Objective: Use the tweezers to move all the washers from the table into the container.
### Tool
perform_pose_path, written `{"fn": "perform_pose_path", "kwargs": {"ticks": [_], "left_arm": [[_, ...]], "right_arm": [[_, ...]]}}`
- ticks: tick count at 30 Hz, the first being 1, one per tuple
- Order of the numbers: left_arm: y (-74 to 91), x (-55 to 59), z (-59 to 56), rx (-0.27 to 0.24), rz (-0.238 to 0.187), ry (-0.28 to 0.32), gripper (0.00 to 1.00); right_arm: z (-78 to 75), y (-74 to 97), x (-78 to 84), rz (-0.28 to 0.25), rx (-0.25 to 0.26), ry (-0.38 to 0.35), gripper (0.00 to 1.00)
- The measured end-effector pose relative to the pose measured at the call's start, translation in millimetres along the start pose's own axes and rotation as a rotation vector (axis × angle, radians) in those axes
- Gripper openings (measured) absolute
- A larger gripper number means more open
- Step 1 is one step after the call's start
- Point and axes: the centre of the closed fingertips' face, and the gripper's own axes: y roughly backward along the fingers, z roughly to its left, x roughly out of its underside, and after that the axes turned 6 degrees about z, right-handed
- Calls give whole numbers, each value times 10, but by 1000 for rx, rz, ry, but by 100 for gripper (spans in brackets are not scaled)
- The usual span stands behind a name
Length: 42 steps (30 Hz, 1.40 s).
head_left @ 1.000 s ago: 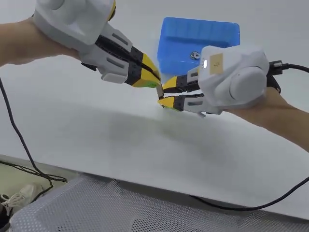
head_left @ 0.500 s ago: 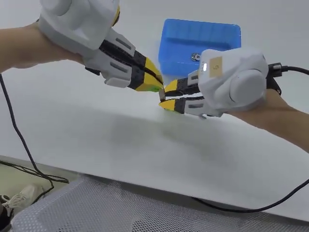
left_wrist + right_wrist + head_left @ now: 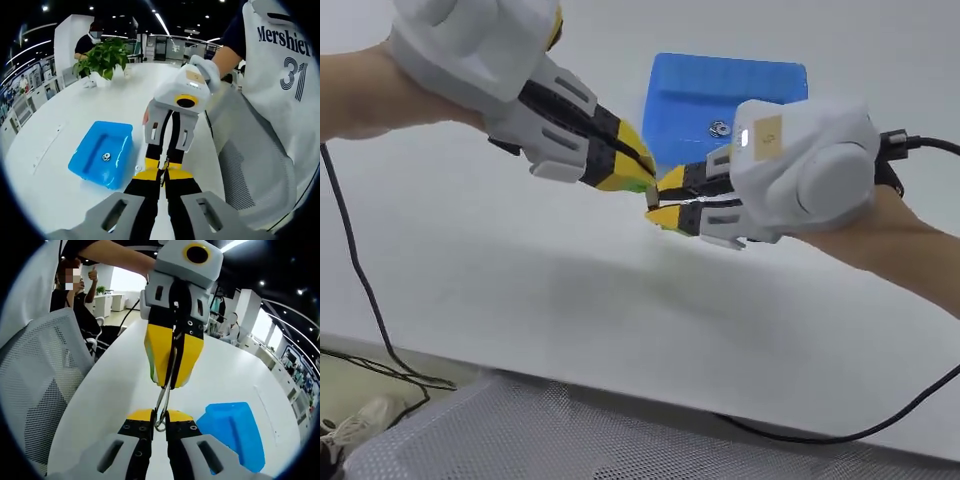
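Observation:
Thin metal tweezers (image 3: 165, 390) span the gap between my two grippers, which meet tip to tip above the white table (image 3: 520, 280). My left gripper (image 3: 642, 178) comes in from the upper left and is shut on one end of the tweezers. My right gripper (image 3: 657, 208) comes from the right and is shut on the looped end (image 3: 160, 421). Just behind the tips stands the blue container (image 3: 680, 110) with one washer (image 3: 720, 128) inside. In the left gripper view the container (image 3: 90, 160) lies to the left, and a small pale ring (image 3: 138, 168) sits on the table beside it.
A black cable (image 3: 350, 260) hangs off the table's near left edge. A grey mesh chair back (image 3: 520, 430) is below the near edge. A potted plant (image 3: 102, 57) stands at the table's far end, with people beyond it.
The left gripper has dipped slightly toward the right gripper's tips. The head camera has shifted a little. Both grippers stay on the tweezers.

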Motion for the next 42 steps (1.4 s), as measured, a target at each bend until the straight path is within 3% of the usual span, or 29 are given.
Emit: {"fn": "perform_pose_path", "kwargs": {"ticks": [5, 16, 26, 30, 34, 42], "left_arm": [[97, -169, 79, -11, -11, -38, 7], [124, -526, 245, -5, 1, -142, 7], [53, -796, 558, 6, 10, -215, 7], [-11, -820, 732, -1, 0, -215, 7], [-82, -775, 876, -5, 4, -194, 7], [-264, -516, 1086, -12, 22, -149, 7]], "right_arm": [[-131, 125, -74, -11, 39, 15, 9], [-453, 437, -106, -12, 128, 26, 9], [-854, 630, 7, -5, 210, 3, 9], [-1023, 637, 109, 4, 233, -10, 9], [-1126, 567, 200, 16, 234, -14, 9], [-1197, 307, 444, 59, 203, -14, 10]]}}
